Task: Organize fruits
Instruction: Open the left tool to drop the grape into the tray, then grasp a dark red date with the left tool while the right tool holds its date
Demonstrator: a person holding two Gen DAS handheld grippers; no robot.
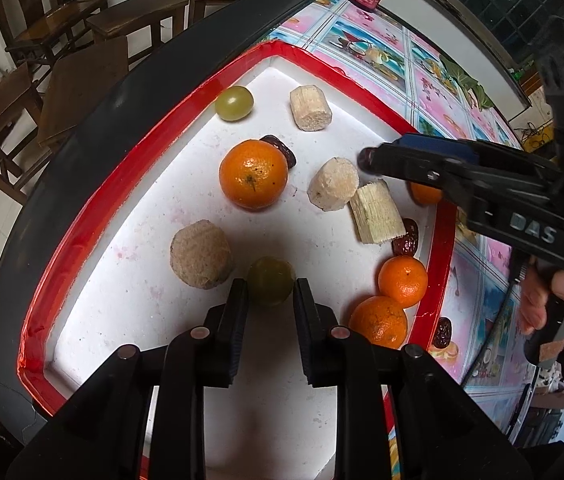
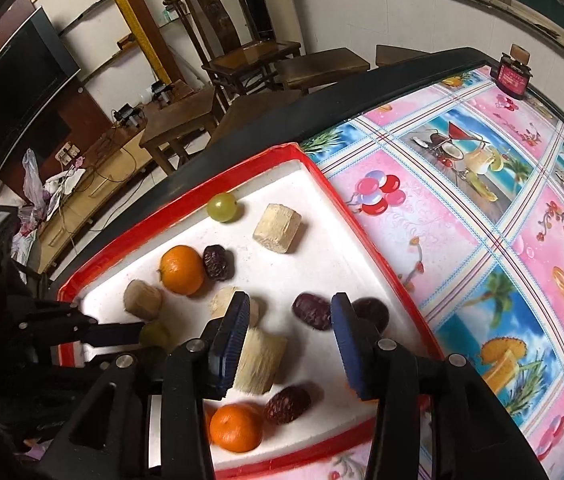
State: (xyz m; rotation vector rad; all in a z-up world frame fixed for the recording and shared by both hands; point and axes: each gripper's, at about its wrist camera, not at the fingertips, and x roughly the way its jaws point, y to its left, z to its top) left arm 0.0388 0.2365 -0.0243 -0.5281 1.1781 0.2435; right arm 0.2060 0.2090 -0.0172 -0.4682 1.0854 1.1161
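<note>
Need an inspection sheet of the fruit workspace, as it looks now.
Surface: white foam tray with a red rim on a fruit-print tablecloth.
Job's things: mandarins, sugarcane pieces, dates and a far green grape, loose and mixed in the tray; one stray date appears to lie outside the rim.
Clutter: small jar at the table's far edge.
Grippers: left gripper jaws closely flank a near green grape, contact unclear; right gripper jaws open over a dark date.
Cables: wires on the low cabinet, off the table.
Surroundings: wooden chairs, TV.
</note>
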